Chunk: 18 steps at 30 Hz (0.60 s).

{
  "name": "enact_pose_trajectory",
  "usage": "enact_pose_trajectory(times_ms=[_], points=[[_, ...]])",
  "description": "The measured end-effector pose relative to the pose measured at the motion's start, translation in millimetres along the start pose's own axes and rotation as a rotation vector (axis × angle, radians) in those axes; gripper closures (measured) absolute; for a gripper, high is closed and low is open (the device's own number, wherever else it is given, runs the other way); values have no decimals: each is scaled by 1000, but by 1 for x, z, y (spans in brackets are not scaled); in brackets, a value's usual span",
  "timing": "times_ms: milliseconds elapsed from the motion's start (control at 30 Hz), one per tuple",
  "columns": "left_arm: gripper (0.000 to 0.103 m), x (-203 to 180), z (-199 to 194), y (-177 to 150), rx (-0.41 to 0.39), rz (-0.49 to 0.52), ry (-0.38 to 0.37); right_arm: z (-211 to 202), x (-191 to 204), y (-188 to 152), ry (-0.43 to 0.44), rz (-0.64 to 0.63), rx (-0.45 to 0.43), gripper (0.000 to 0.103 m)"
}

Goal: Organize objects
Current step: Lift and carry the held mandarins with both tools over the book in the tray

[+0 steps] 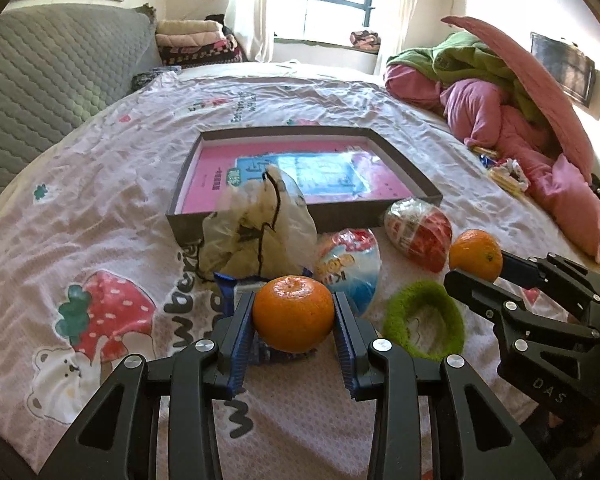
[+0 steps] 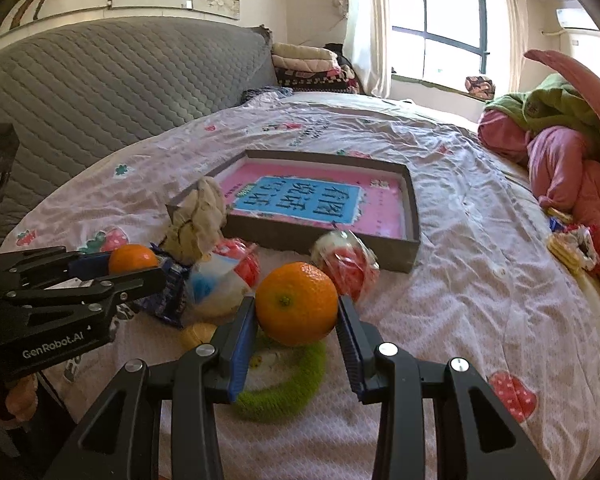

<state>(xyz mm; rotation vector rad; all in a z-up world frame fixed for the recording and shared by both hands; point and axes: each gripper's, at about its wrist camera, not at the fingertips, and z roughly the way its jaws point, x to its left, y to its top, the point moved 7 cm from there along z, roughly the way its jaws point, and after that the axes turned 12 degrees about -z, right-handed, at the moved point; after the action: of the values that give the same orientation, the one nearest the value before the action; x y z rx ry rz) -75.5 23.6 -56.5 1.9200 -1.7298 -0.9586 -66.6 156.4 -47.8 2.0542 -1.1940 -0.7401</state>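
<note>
My left gripper (image 1: 294, 312) is shut on an orange (image 1: 293, 312) and holds it above the bed sheet. My right gripper (image 2: 297, 309) is shut on a second orange (image 2: 297, 308), above a green fuzzy ring (image 2: 300, 380). The right gripper also shows in the left wrist view (image 1: 476, 268) with its orange (image 1: 475, 254); the left gripper shows in the right wrist view (image 2: 134, 266) with its orange (image 2: 132, 258). A grey shallow box (image 1: 404, 164) with a pink and blue book inside lies ahead; it also shows in the right wrist view (image 2: 414, 216).
Before the box lie a crumpled plastic bag (image 1: 256, 224), a blue-white snack packet (image 1: 348, 268), a red-white wrapped packet (image 1: 418, 232) and the green ring (image 1: 424, 316). Pink and green bedding (image 1: 500, 112) is piled at the right. A grey quilted headboard (image 1: 52, 80) stands at the left.
</note>
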Motion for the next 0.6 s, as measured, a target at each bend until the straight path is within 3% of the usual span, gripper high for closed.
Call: enact_pose_trajectory(times_ms=[600], points=[[65, 6, 14, 42, -53, 22, 23, 17, 7, 53, 20, -46, -96, 63]])
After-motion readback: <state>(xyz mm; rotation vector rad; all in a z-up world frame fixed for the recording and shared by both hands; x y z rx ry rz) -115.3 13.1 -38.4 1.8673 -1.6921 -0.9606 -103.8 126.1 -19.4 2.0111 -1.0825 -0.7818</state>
